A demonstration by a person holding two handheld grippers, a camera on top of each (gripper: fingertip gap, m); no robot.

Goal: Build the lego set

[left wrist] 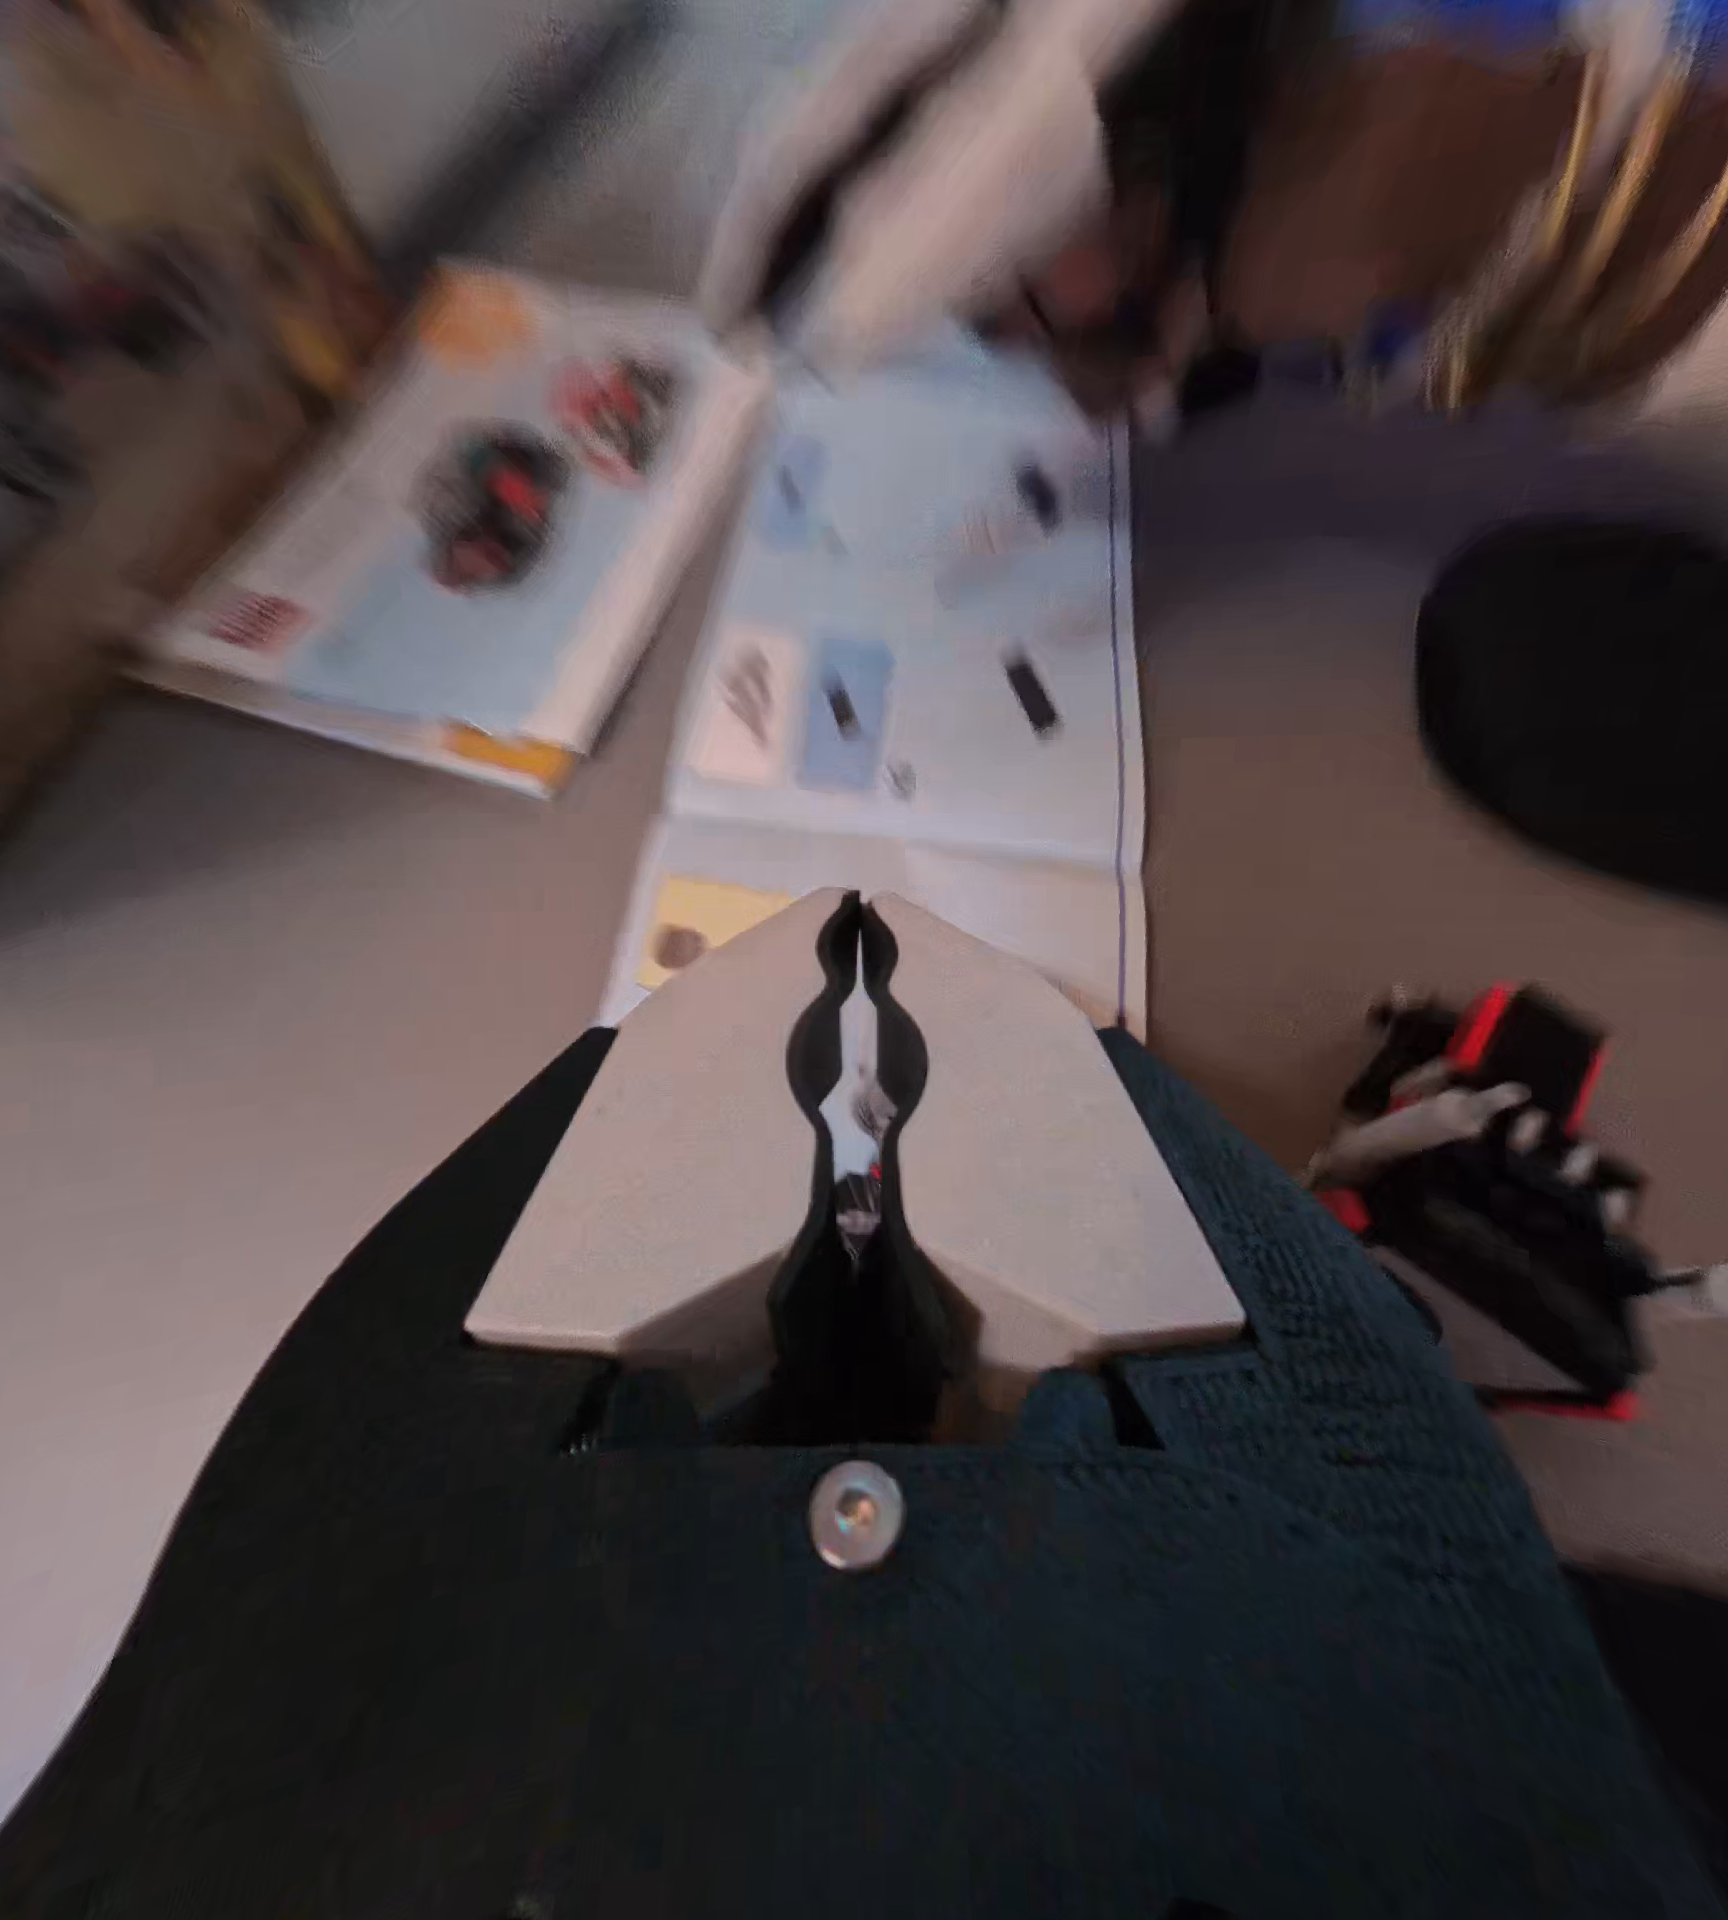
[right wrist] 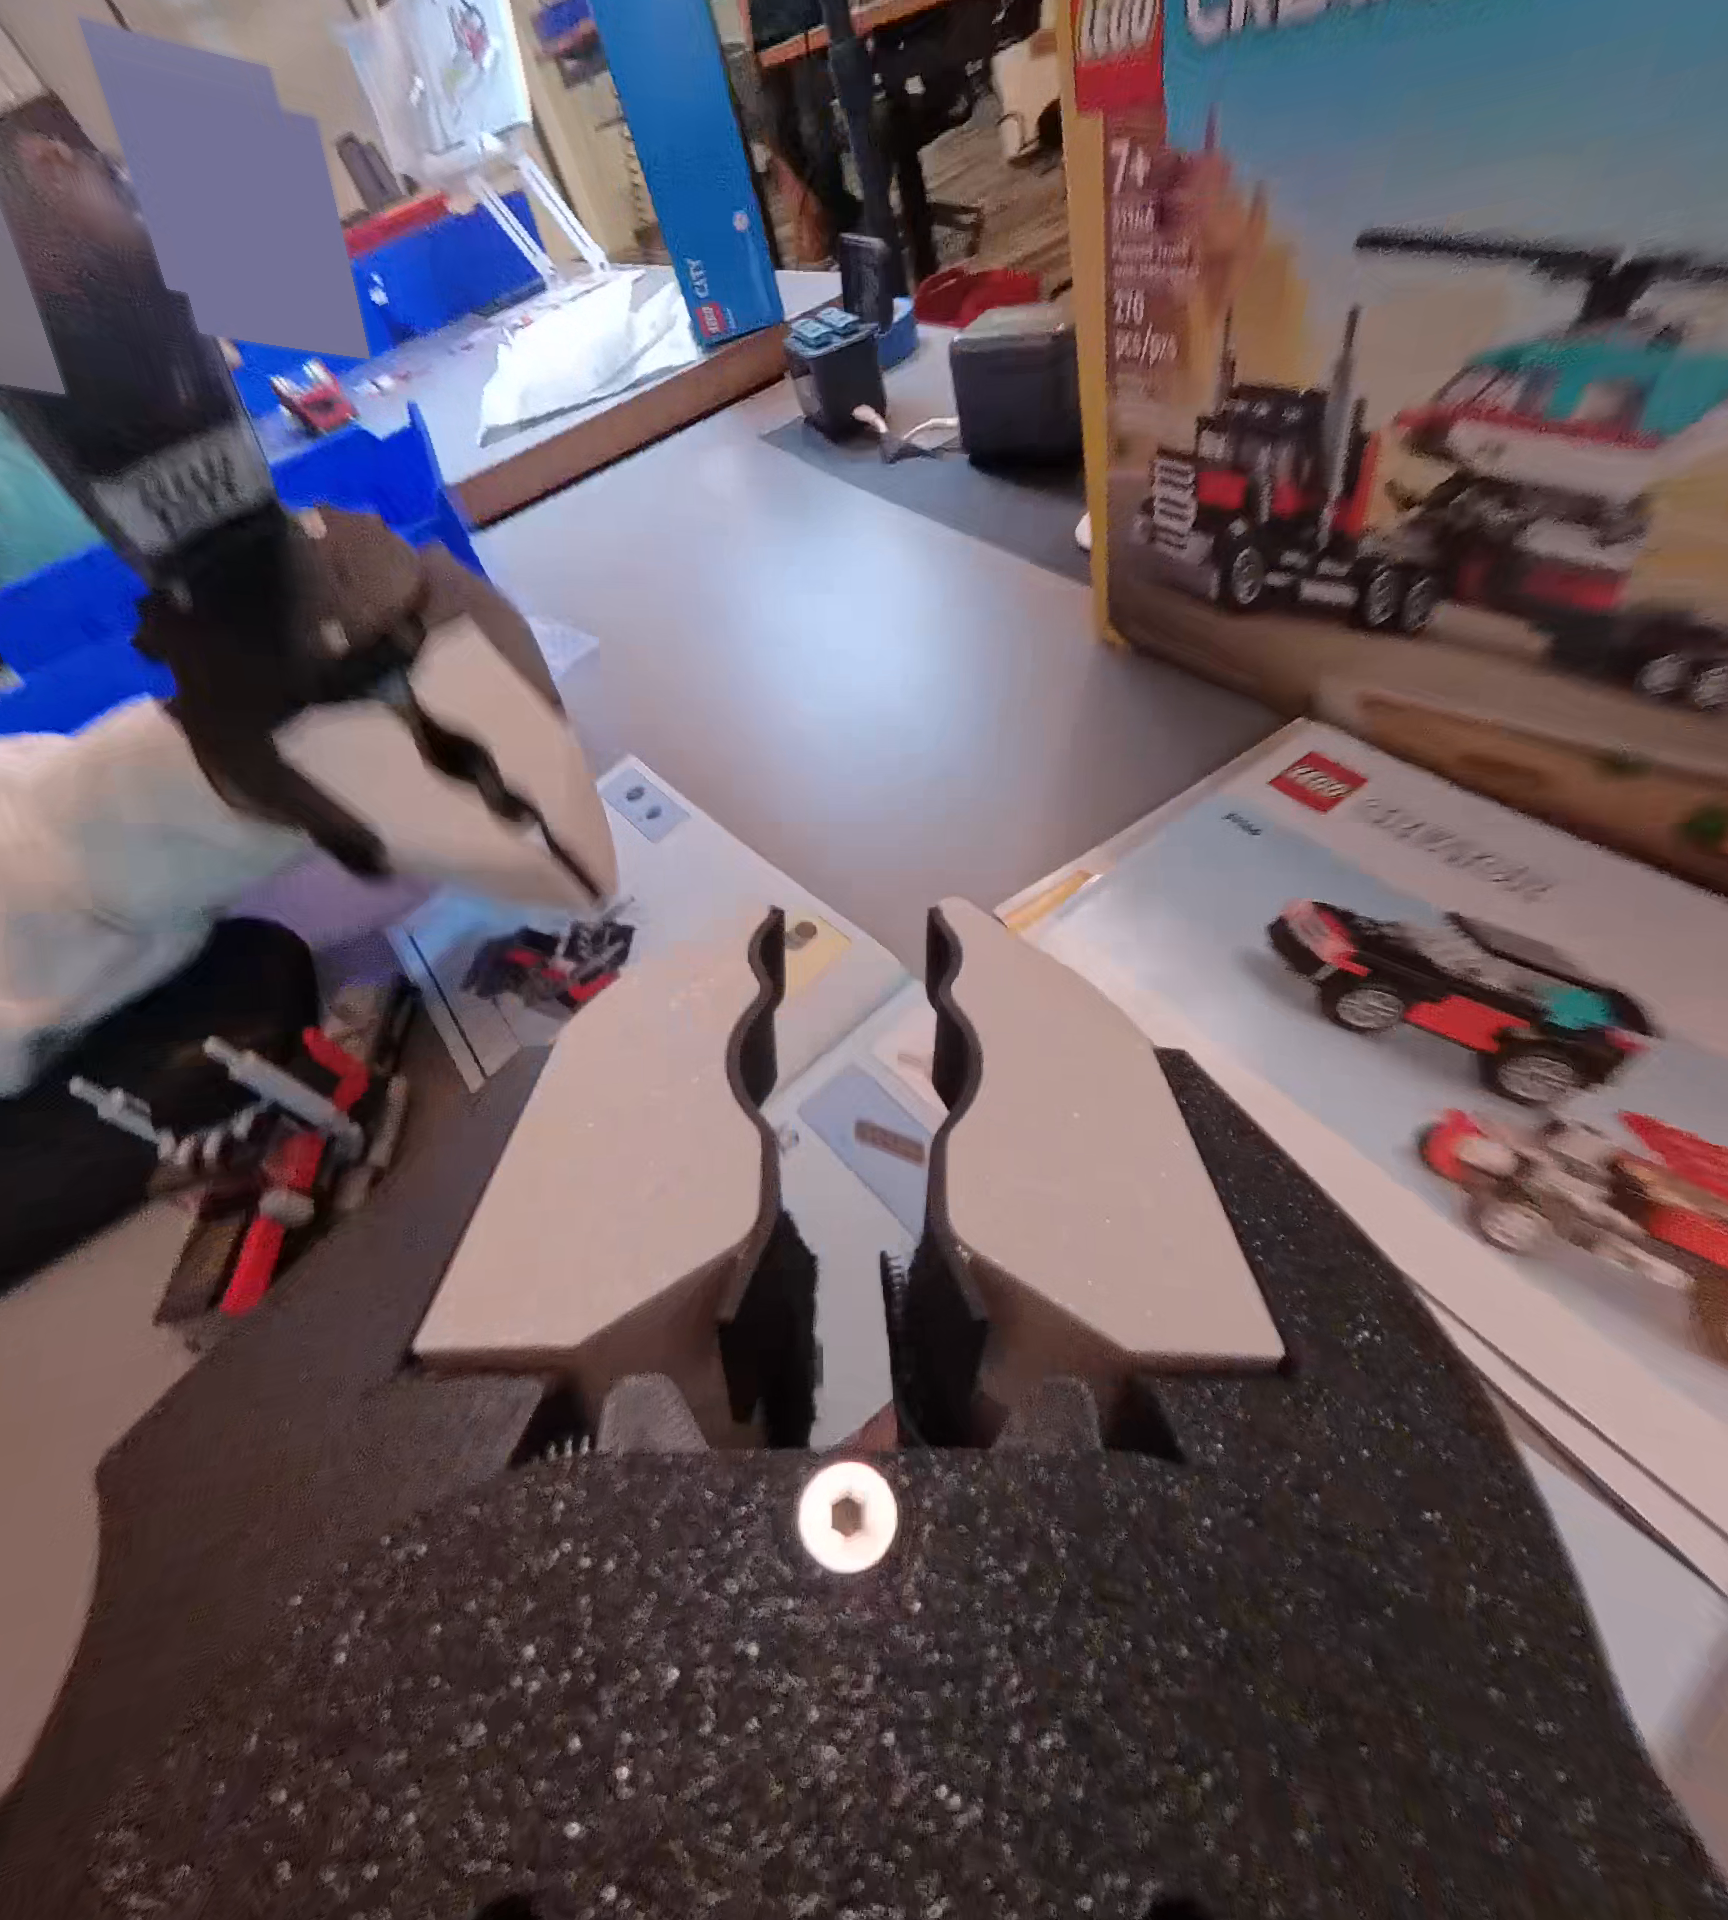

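The left gripper (left wrist: pixel 858 902) hangs above the table, angled down, its tips pressed together. The right gripper (right wrist: pixel 855 925) sits low, jaws parted and empty.

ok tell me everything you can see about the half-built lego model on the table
The half-built lego model is a black and red build with grey rods and axle-like pieces sticking out, seemingly plastic. It lies on the grey table, on a dark flat piece, beside the open instruction booklet and next to a black cloth-like shape. In the left wrist view it sits to the right of the booklet, blurred. Neither gripper touches it: the left gripper is shut and the right gripper is open over the booklet.
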